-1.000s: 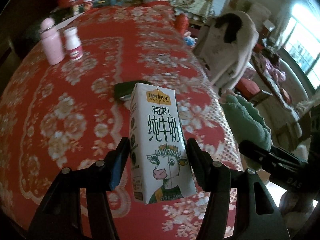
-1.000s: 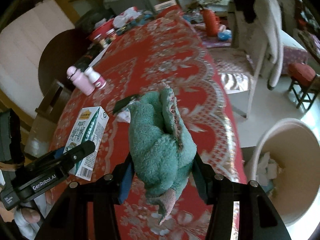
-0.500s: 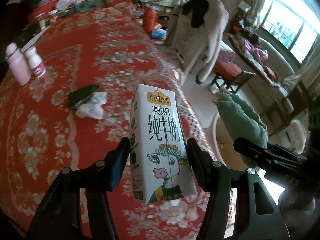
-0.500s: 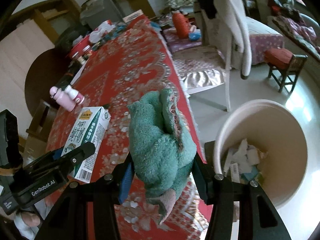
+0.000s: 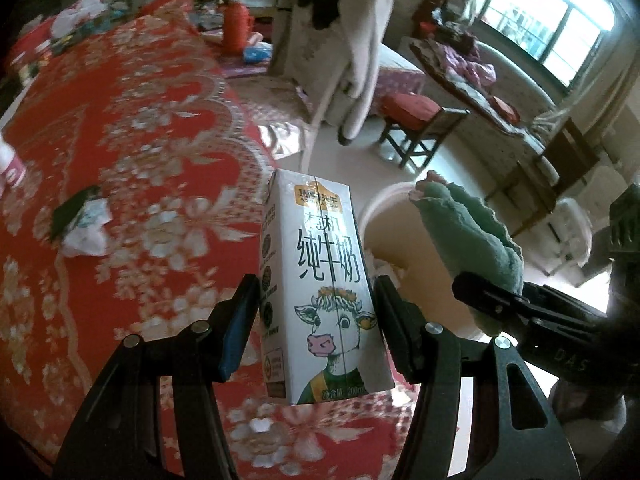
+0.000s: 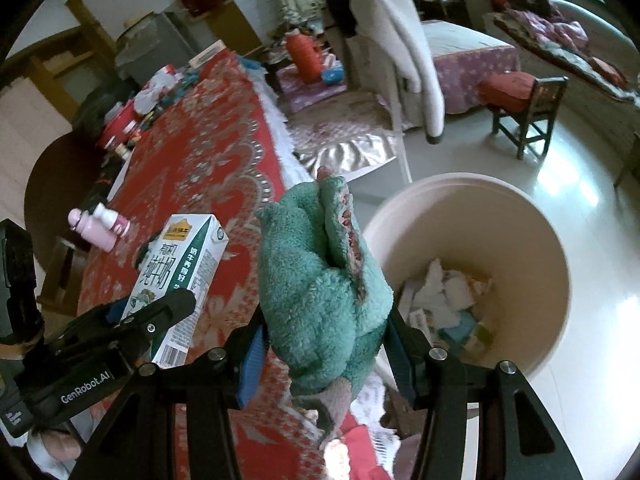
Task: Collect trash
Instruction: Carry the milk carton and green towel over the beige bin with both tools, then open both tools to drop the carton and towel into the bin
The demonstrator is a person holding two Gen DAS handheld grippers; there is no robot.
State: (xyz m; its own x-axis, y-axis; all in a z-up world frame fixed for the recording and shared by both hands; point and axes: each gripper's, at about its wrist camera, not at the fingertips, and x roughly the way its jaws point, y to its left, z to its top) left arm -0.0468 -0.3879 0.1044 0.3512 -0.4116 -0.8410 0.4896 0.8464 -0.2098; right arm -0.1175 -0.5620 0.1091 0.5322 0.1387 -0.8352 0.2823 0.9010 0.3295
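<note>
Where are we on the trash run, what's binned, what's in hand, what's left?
Binned: paper scraps lie in the bin. In hand: left gripper grips the milk carton, right gripper grips a green cloth; neither is over the bin. Left: a crumpled tissue on the table.

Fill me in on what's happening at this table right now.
A person is clearing trash with two handheld grippers. The left gripper is shut on a milk carton, held above the red tablecloth. The right gripper is shut on a green towel, beside the beige bin on the floor. A crumpled tissue lies on the table.
</note>
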